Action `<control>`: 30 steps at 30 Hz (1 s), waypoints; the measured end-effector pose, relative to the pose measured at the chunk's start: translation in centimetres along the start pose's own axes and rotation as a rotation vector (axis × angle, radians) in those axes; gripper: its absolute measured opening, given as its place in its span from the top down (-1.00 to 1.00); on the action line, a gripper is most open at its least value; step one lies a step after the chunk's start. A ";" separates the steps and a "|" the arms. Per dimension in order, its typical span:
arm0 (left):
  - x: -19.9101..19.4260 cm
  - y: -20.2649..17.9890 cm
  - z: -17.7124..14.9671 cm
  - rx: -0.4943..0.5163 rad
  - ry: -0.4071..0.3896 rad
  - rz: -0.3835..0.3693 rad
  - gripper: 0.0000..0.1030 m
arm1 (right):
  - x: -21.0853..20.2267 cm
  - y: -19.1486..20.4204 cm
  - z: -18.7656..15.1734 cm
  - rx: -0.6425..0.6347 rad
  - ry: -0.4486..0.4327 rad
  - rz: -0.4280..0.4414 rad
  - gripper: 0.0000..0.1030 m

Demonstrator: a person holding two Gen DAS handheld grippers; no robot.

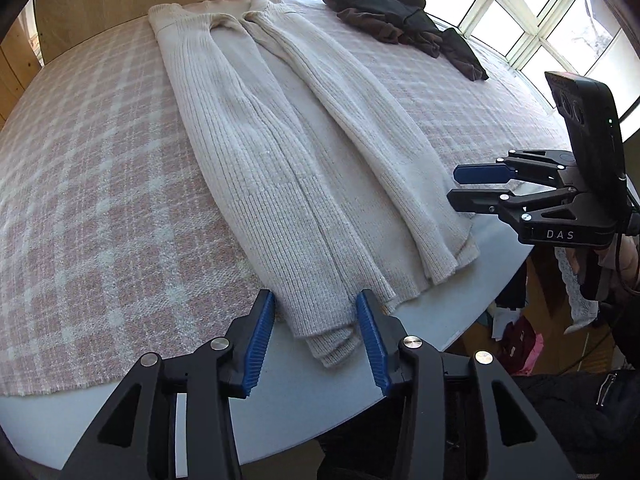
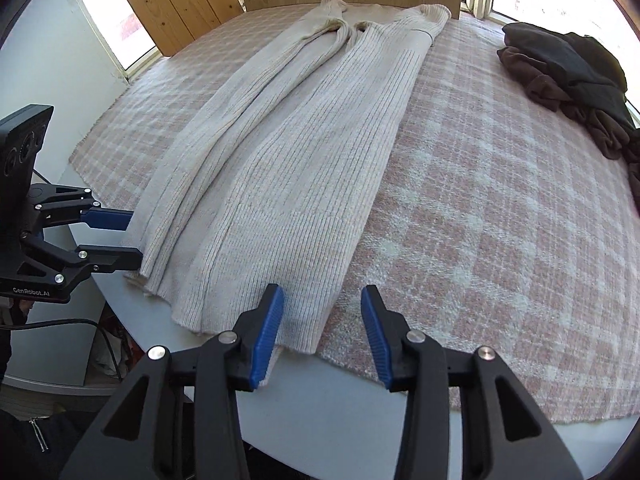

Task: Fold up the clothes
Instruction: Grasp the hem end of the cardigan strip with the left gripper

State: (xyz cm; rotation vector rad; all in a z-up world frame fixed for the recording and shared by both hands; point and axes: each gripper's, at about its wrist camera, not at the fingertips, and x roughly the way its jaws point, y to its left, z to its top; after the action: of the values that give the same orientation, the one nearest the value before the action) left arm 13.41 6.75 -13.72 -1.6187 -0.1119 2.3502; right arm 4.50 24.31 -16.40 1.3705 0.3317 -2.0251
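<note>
Left claw [image 1: 316, 336] released over the hem of the cream sweater [image 1: 272, 152], which lies lengthwise on the checked cloth [image 1: 88, 184] covering the surface; right claw [image 2: 322, 332] released at its other corner; dark clothes [image 2: 568, 76] heaped beyond, partly cut off

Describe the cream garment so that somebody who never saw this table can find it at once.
Start from the pink and white checked cloth that covers the table. The cream ribbed knit garment lies flat along it, its hem reaching the near table edge. Its only neighbour is a crumpled pile of dark clothes at the far corner by the window.
</note>
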 end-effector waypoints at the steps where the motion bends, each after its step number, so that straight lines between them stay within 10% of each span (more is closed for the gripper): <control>1: 0.0 -0.2 0.0 0.009 -0.004 0.007 0.20 | 0.0 0.1 0.0 -0.003 0.001 0.000 0.21; 8: 0.0 -0.8 -0.2 0.057 0.011 0.032 0.24 | 0.4 1.3 0.1 -0.046 0.027 0.042 0.23; 15: -0.5 -0.2 -0.3 0.053 -0.019 0.027 0.56 | 0.6 1.3 0.4 -0.074 0.052 0.113 0.78; 30: -2.3 1.1 -0.1 -0.010 -0.048 -0.099 0.72 | 0.2 -0.5 0.5 -0.007 0.050 0.179 0.81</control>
State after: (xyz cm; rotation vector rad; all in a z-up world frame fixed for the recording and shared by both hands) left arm 14.04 5.02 -11.88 -1.5257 -0.2084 2.3171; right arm 3.73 24.31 -16.45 1.3969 0.2288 -1.8447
